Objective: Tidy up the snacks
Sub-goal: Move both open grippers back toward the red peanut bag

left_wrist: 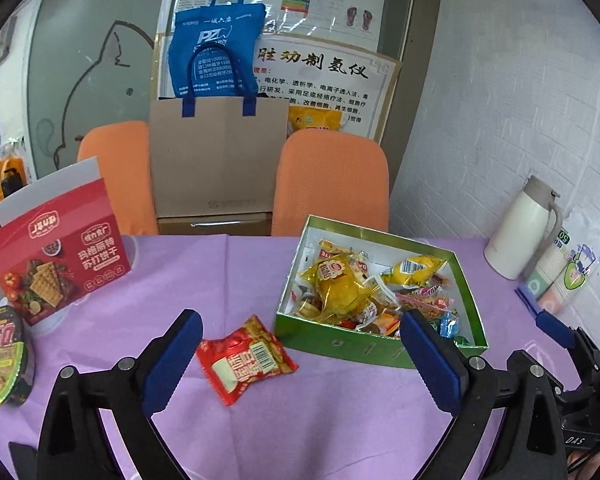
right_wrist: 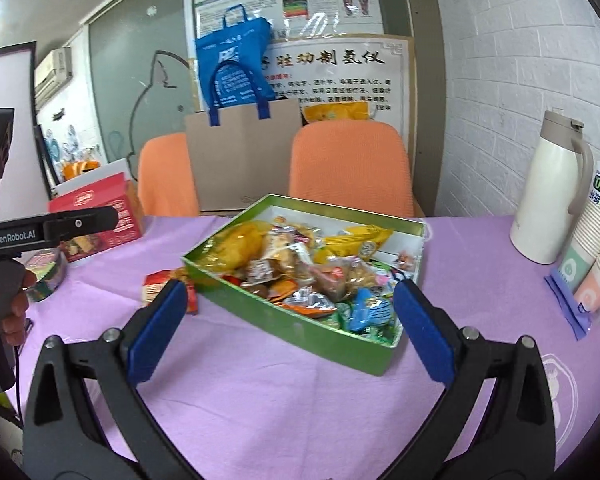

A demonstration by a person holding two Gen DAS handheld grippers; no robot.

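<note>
A green box [left_wrist: 374, 350] [right_wrist: 260, 316] full of mixed wrapped snacks sits on the purple tablecloth [left_wrist: 320, 408]. One red snack packet [left_wrist: 246, 360] lies loose on the cloth just left of the box; in the right wrist view the red packet [right_wrist: 160, 284] shows partly behind my left fingertip. My left gripper [left_wrist: 300, 344] hovers open above the packet, nothing between its blue pads [left_wrist: 172, 356]. My right gripper [right_wrist: 290, 320] is open too, facing the box's near corner, empty.
A red cracker box [left_wrist: 56, 264] and a round noodle bowl [left_wrist: 4, 360] stand at the left. A white thermos [right_wrist: 552, 192] and a sleeve of paper cups [right_wrist: 596, 240] stand at the right. Orange chairs [left_wrist: 332, 184] and a paper bag [left_wrist: 216, 156] lie behind the table.
</note>
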